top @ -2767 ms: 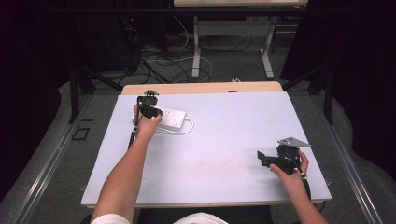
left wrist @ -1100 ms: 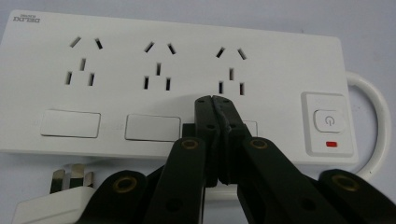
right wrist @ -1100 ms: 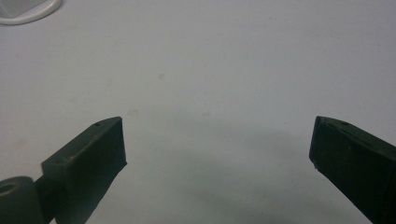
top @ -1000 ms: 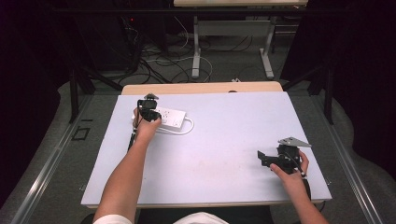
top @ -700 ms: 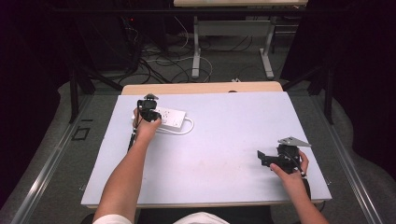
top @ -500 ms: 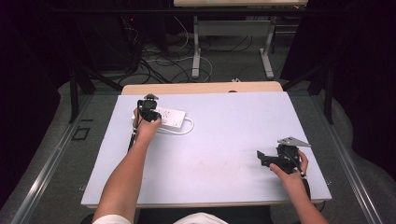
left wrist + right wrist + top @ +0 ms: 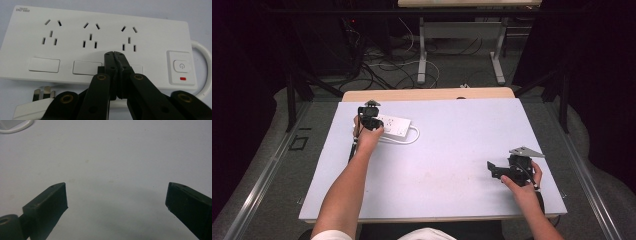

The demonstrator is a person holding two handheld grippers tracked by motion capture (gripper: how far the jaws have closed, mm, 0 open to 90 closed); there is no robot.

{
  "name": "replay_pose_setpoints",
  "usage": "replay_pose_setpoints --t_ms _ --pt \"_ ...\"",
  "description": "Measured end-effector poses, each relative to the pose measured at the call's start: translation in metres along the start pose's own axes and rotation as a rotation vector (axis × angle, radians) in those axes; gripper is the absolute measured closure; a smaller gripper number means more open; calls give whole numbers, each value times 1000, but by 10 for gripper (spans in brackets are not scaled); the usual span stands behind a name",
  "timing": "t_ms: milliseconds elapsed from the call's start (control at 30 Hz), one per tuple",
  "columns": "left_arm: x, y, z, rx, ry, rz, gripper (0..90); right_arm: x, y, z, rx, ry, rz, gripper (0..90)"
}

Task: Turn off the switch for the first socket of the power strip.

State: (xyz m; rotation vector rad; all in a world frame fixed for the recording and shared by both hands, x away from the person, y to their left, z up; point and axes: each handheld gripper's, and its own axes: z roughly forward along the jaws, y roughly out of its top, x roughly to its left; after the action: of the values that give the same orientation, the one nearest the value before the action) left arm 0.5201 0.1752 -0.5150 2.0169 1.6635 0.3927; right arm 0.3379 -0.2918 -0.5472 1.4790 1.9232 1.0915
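Your left tongs (image 7: 113, 53) are pressed together, tips over the white power strip (image 7: 100, 32). Your right tongs (image 7: 116, 197) are spread wide above the bare counter (image 7: 112, 150).

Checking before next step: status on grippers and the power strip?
Left gripper shut, tips over the power strip, by its middle switch. Right gripper open, nothing between the jaws, over bare table. Plug lies loose beside strip. Nothing in the way.

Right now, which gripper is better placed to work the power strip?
Left. The left gripper is shut, its tips right at the power strip near the sockets. The right gripper is open over bare table, far across from the strip.
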Motion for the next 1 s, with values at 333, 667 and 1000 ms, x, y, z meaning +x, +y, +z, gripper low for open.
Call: replay_pose_setpoints --t_ms 333,667,1000 --pt "0 0 -4 -20 1 -2 887 0 0 0 -2 -6 3 34" --pt "-6 0 -11 -50 -40 16 853 0 0 0 -2 -7 6 37" --pt "-13 -1 -21 -76 -89 44 784 0 1 -2 -5 -12 15 37"
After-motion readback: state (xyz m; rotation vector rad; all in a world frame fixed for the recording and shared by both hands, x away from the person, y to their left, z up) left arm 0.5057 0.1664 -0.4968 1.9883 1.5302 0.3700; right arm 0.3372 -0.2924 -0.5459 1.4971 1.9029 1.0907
